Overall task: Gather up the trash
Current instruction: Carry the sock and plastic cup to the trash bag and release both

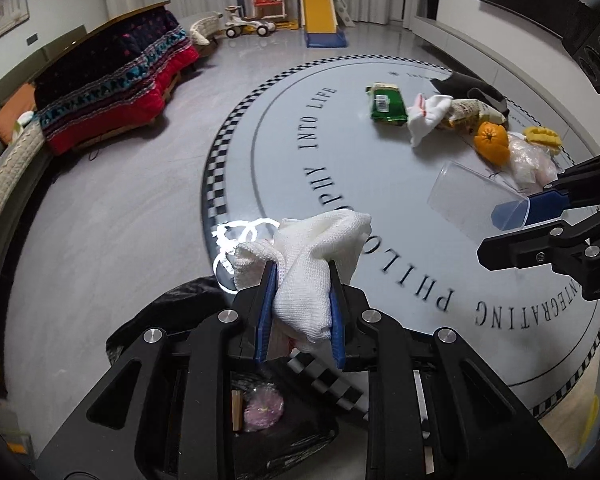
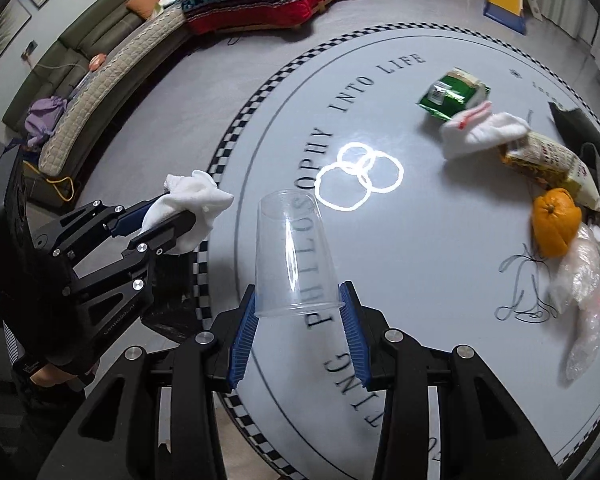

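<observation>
Carry step in hand — left gripper (image 1: 300,312) clamps a white sock (image 1: 316,264) above the black trash bag (image 1: 284,436); right gripper (image 2: 298,332) grips a clear cup (image 2: 294,256). Next — release each over the bag's mouth.

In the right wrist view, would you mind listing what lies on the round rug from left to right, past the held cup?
Green packet → white sock → snack bag → orange → clear plastic bag.

Crumpled white cloth (image 1: 312,272) pinched between fingers; clear plastic cup (image 2: 296,256) gripped rim-down, both off the floor.
</observation>
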Demonstrator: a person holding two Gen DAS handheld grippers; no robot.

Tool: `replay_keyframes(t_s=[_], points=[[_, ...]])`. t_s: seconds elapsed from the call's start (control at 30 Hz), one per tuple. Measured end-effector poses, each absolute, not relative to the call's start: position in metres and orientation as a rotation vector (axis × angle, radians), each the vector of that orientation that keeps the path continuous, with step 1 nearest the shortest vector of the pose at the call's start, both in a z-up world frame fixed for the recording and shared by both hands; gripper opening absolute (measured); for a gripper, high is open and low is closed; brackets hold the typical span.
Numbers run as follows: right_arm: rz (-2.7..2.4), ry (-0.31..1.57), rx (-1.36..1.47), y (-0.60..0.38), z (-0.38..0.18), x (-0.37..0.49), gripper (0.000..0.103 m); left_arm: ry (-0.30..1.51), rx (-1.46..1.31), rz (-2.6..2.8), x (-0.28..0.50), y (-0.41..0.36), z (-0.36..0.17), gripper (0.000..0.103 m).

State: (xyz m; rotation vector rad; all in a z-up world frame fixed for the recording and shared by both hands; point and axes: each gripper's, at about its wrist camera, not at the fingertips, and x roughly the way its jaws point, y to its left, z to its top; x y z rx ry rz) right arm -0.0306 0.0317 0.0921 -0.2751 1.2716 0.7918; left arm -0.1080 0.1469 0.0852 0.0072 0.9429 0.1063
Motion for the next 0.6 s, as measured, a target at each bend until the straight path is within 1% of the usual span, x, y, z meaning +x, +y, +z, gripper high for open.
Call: replay_keyframes(t_s=[0.33, 0.6], points=[[0.976, 1.287, -0.394, 0.126, 0.077, -0.095, 0.043, 0.934, -0.066, 0.293, -0.2, 0.224, 0.088, 0.023], [1.073, 1.319, -0.468, 0.184, 0.063, -0.133, 0.043, 0.954, -0.162, 0.4, -0.243, 0.268, 0.075, 0.024]])
